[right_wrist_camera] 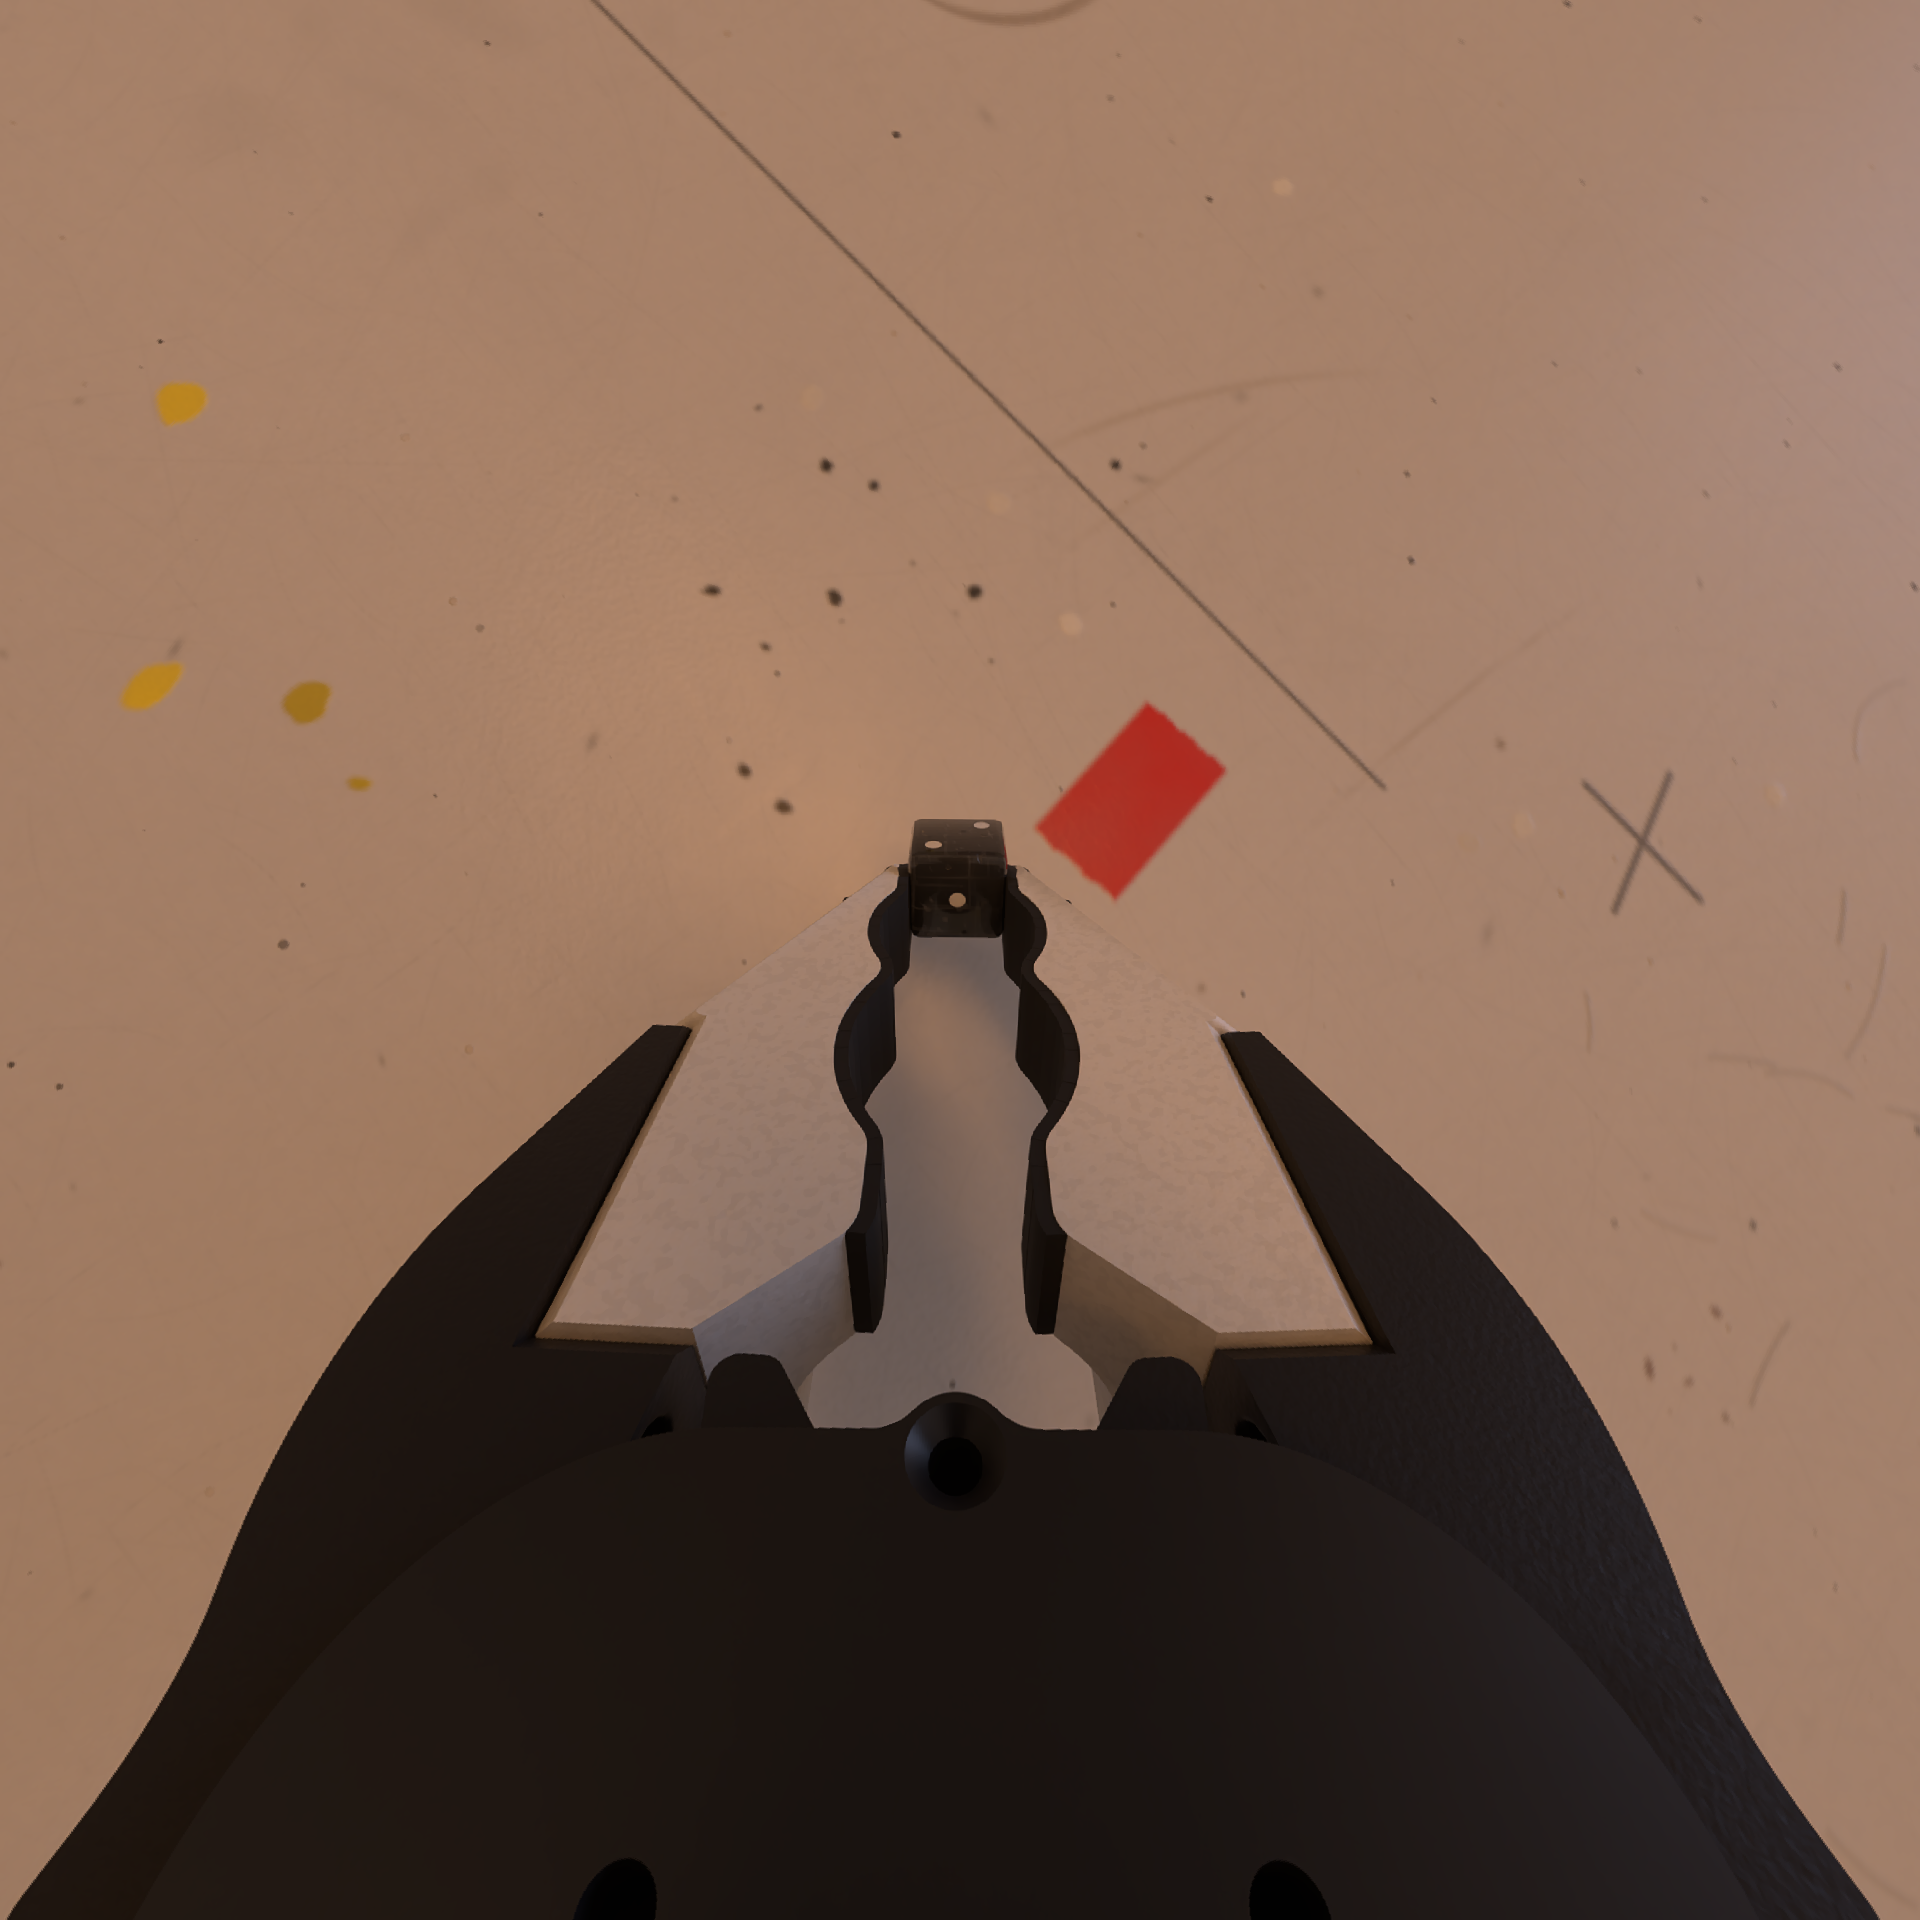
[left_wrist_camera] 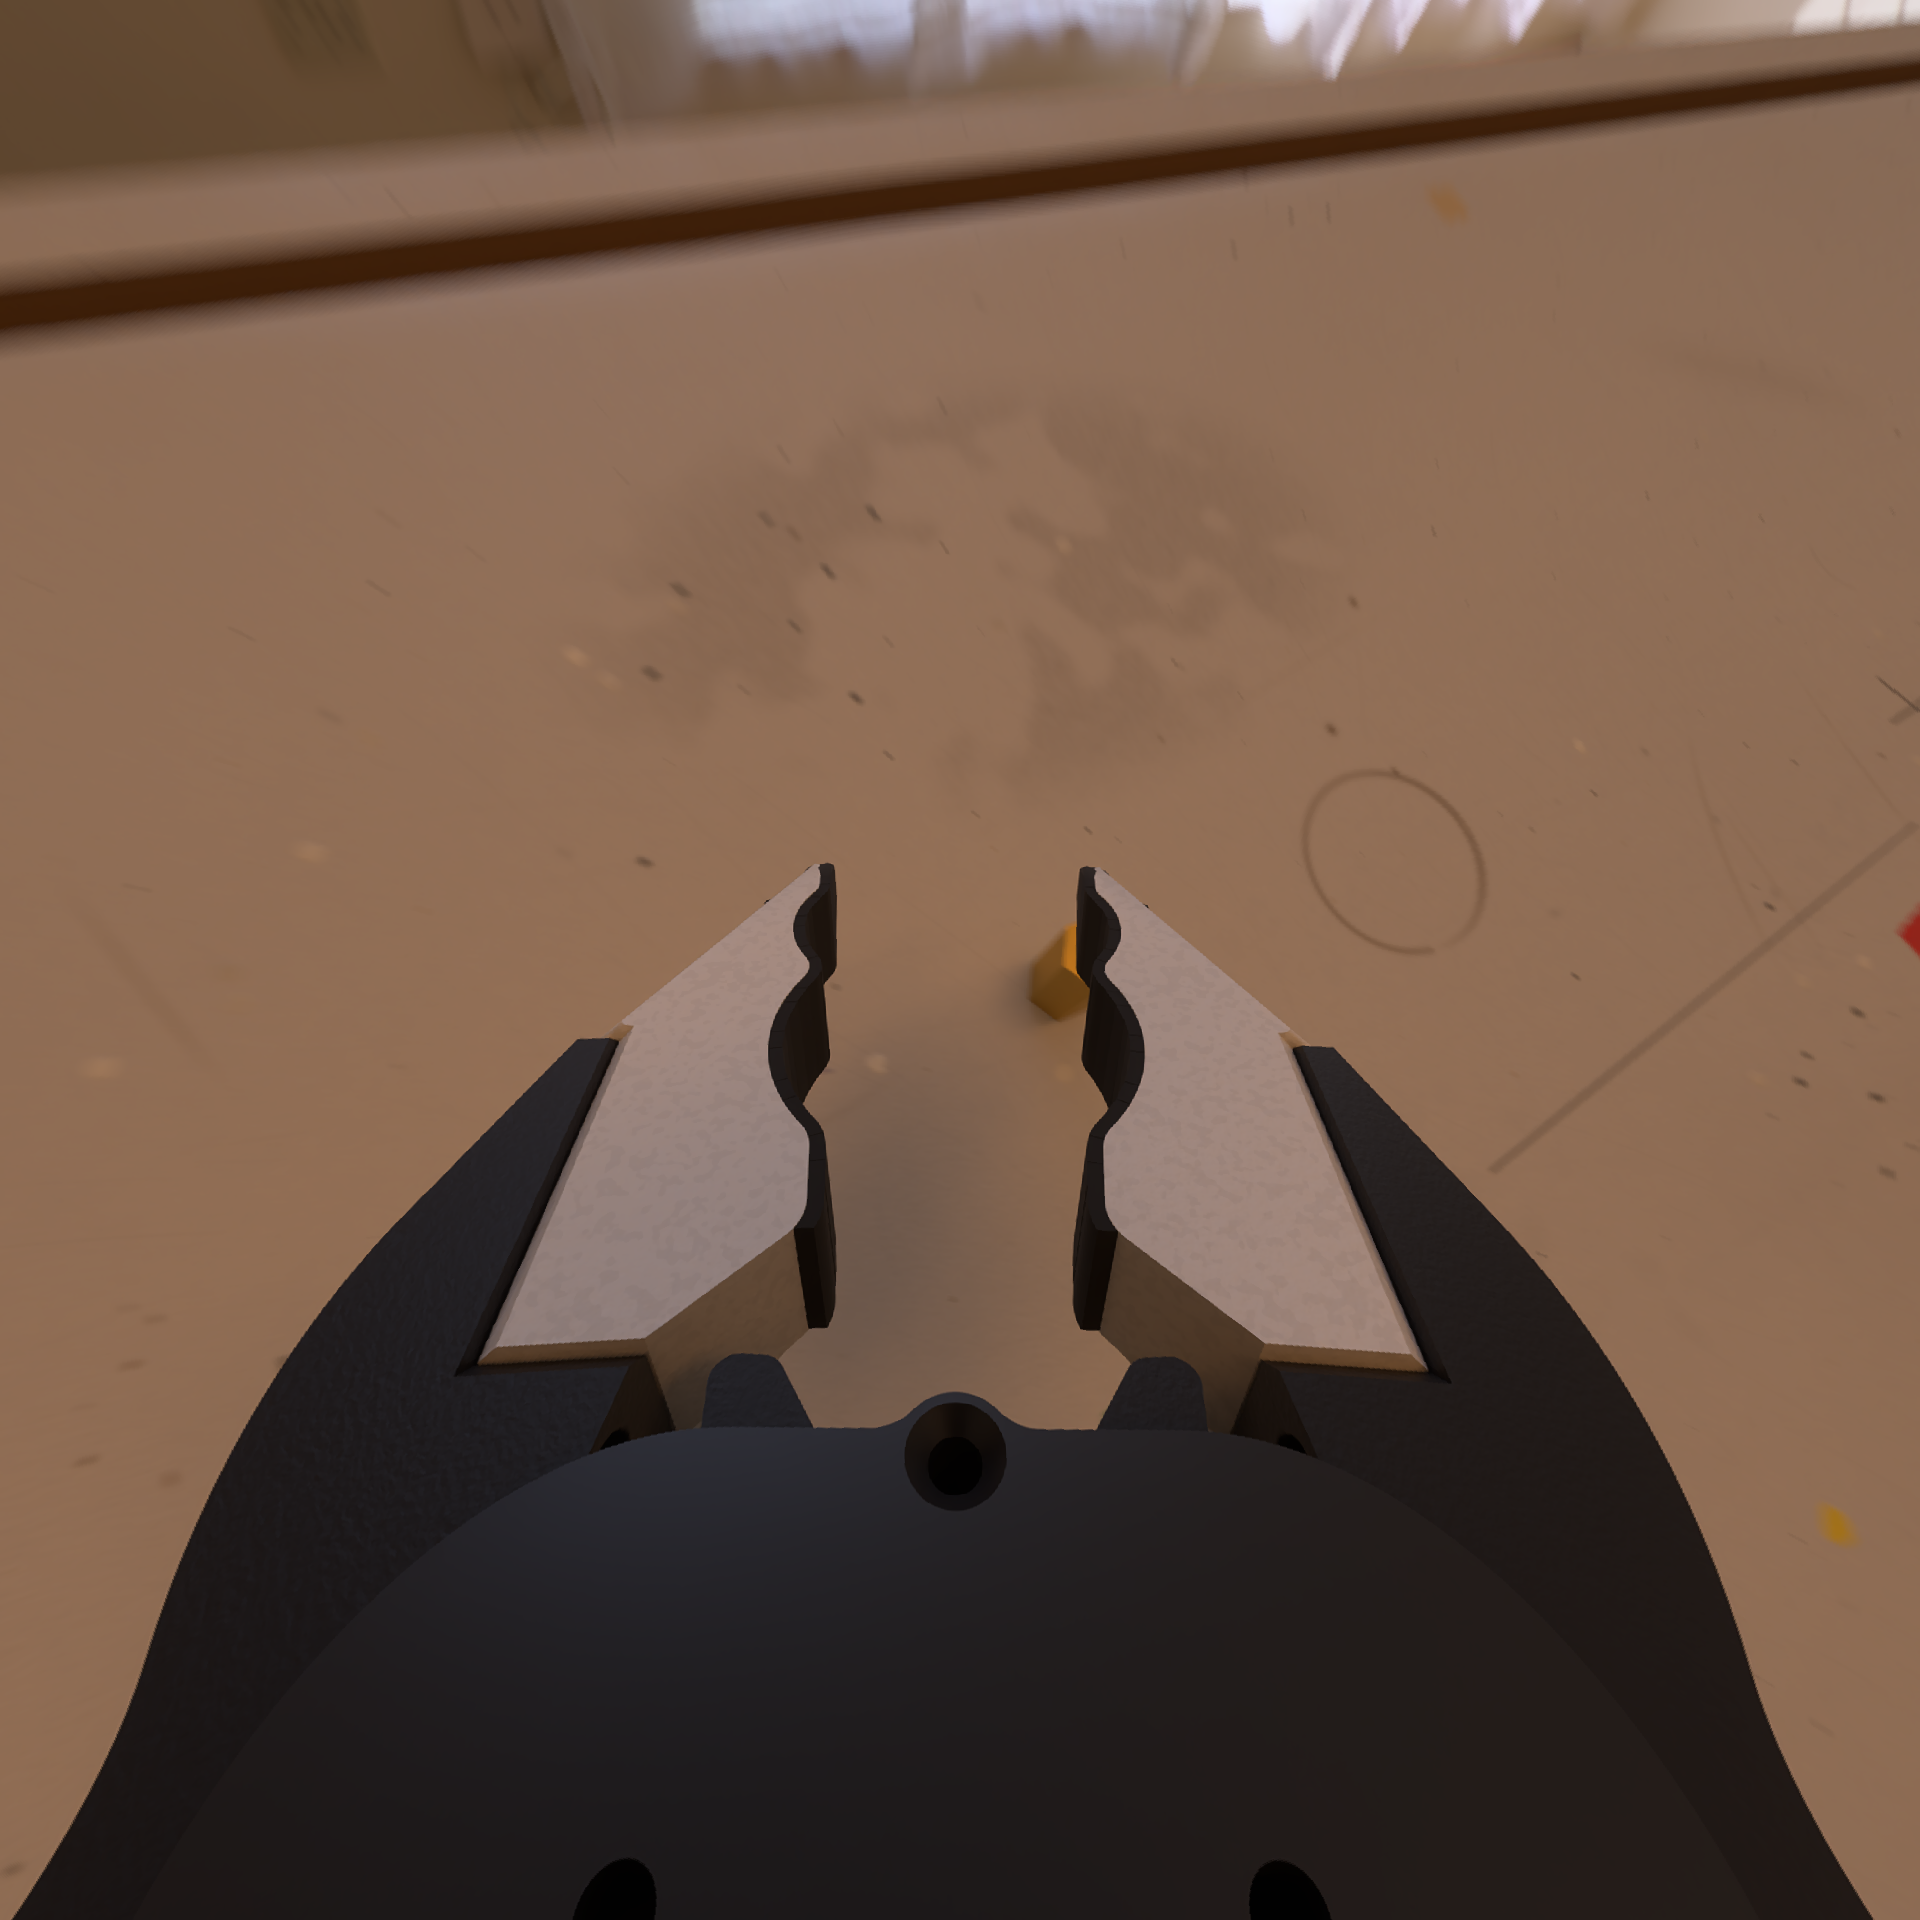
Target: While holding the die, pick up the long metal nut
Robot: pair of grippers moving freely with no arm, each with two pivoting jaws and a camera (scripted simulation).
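In the right wrist view my right gripper (right_wrist_camera: 956,878) is shut on a small dark die (right_wrist_camera: 956,868) with pale pips, pinched at the fingertips above the tan table. In the left wrist view my left gripper (left_wrist_camera: 956,883) is open and empty, low over the table. A small golden-yellow metal piece, the long nut (left_wrist_camera: 1055,975), lies on the table just inside the right fingertip and is partly hidden behind it. The nut sits right of the gap's centre line.
The tan table (left_wrist_camera: 623,623) is speckled with dark spots. A pencilled circle (left_wrist_camera: 1392,862) and a thin line (left_wrist_camera: 1704,997) mark it at the right. A red patch (right_wrist_camera: 1132,798), yellow paint blots (right_wrist_camera: 182,402) and a drawn cross (right_wrist_camera: 1644,844) show around the die. The table's far edge (left_wrist_camera: 935,192) is dark.
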